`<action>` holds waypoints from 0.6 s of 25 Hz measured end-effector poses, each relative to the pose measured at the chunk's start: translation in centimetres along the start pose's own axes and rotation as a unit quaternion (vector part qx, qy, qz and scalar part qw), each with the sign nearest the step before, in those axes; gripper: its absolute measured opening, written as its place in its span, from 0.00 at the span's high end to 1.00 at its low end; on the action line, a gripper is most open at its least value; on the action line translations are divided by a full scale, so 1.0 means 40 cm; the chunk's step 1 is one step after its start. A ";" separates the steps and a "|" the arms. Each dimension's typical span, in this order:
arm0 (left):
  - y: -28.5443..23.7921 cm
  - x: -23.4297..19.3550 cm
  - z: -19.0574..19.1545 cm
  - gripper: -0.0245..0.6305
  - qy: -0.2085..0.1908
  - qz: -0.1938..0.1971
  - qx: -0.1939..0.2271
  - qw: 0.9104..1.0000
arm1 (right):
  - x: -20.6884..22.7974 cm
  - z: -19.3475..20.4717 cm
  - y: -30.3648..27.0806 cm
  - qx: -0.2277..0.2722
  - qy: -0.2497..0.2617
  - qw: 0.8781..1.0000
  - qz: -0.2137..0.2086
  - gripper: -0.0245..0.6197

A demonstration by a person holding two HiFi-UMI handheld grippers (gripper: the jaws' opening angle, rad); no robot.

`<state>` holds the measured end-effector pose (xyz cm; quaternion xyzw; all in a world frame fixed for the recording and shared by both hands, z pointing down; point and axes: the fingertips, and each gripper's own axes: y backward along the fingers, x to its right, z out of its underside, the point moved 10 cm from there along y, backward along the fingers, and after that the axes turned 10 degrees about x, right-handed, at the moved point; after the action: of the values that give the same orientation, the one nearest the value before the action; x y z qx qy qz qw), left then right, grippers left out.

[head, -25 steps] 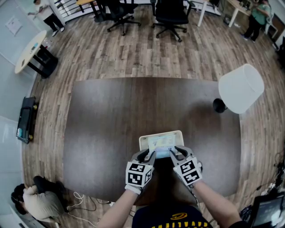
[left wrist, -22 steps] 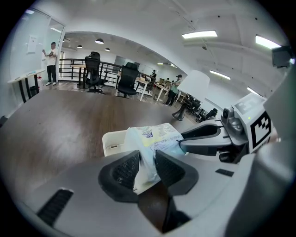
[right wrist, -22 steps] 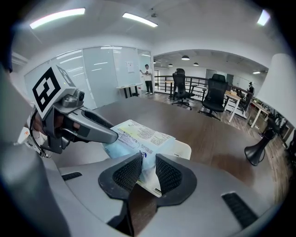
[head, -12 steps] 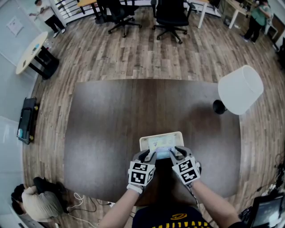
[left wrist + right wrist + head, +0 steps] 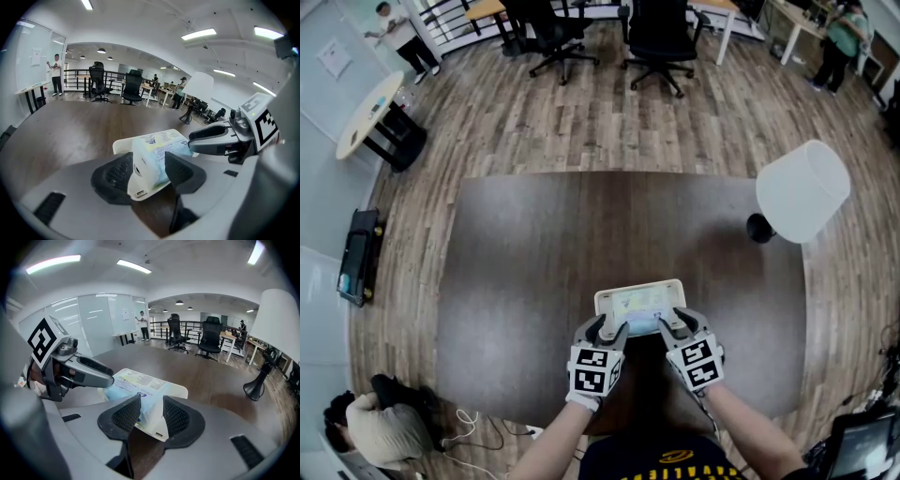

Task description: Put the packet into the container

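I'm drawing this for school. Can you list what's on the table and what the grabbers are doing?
Table: dark brown
Container: white tray, near edge of table
Packet: pale blue, resting in the container
Left gripper: jaws just opening, packet's end between them
Right gripper: jaws just opening, packet's end between them
Lamp: white shade, right side

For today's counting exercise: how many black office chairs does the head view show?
2: the left chair and the right chair, side by side beyond the table; more may be hidden off-frame.
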<state>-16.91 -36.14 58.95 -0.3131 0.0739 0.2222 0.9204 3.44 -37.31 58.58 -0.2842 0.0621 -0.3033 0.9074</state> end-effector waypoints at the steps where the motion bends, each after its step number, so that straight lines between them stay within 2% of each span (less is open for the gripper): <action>1: 0.007 0.002 -0.002 0.66 0.003 0.000 0.004 1.000 | 0.002 -0.005 0.007 0.007 -0.002 1.000 0.003 0.75; 5: 0.046 0.019 -0.007 0.66 0.011 0.007 0.014 1.000 | 0.006 -0.014 0.033 0.028 -0.012 1.000 0.006 0.75; 9: 0.093 0.047 -0.005 0.66 0.012 0.023 0.013 1.000 | 0.001 -0.011 0.058 0.040 -0.023 0.999 -0.021 0.75; 12: 0.131 0.070 0.009 0.66 0.021 0.054 0.020 0.998 | -0.008 -0.002 0.084 0.059 -0.036 0.997 -0.043 0.75; 13: 0.144 0.081 0.012 0.68 0.024 0.068 0.025 0.997 | -0.010 0.002 0.095 0.068 -0.041 0.996 -0.050 0.77; 15: 0.171 0.105 0.012 0.80 0.026 0.091 0.038 0.995 | -0.014 0.008 0.124 0.077 -0.044 0.994 -0.061 0.91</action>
<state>-16.27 -29.51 54.46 -0.2752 0.1349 0.2937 0.9054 5.63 -33.59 56.07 -0.2300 -0.0185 -0.3494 0.9081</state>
